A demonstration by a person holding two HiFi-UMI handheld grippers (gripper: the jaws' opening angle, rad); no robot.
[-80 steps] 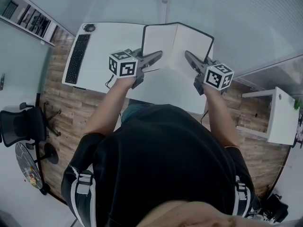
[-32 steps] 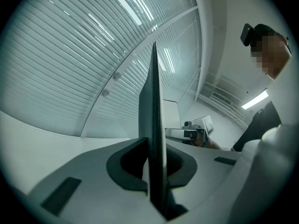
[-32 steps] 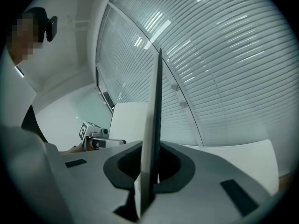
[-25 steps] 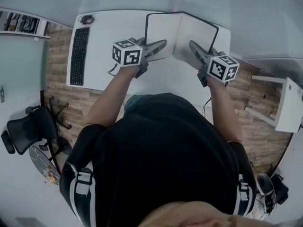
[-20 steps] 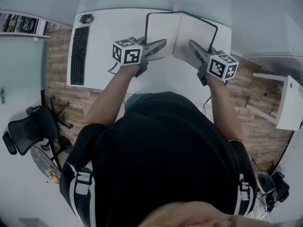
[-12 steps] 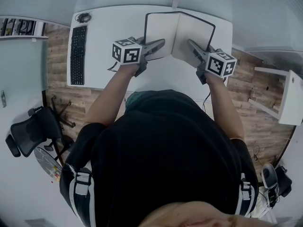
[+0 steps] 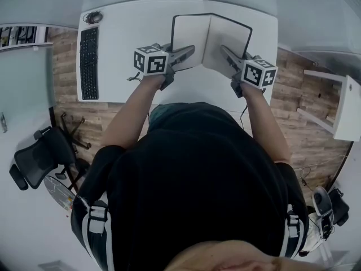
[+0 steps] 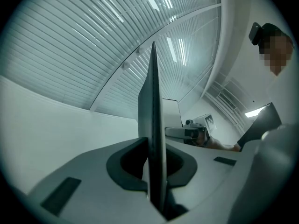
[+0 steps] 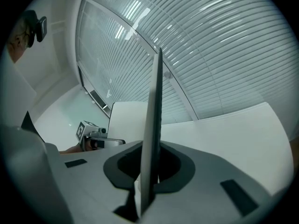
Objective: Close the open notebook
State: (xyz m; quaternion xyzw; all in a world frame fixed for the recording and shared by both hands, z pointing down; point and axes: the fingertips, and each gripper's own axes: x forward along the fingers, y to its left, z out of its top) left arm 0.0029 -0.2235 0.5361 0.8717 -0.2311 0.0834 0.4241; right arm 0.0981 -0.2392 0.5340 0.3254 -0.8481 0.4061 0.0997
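- The left claw (image 7: 189,51) was clamped on the left cover (image 8: 153,125) of the notebook (image 7: 210,35), which was at the upper centre of the head view, over the white surface (image 7: 130,49).
- The right claw (image 7: 224,50) gripped the right cover (image 9: 153,125).
- The notebook stood open in a V, so bringing the covers together was all left to do.

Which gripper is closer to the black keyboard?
Left. The left gripper grips the notebook half nearer the keyboard; the right gripper grips the far half, beyond it.

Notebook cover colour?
The notebook cover is black, pages white; clearest in the head view.
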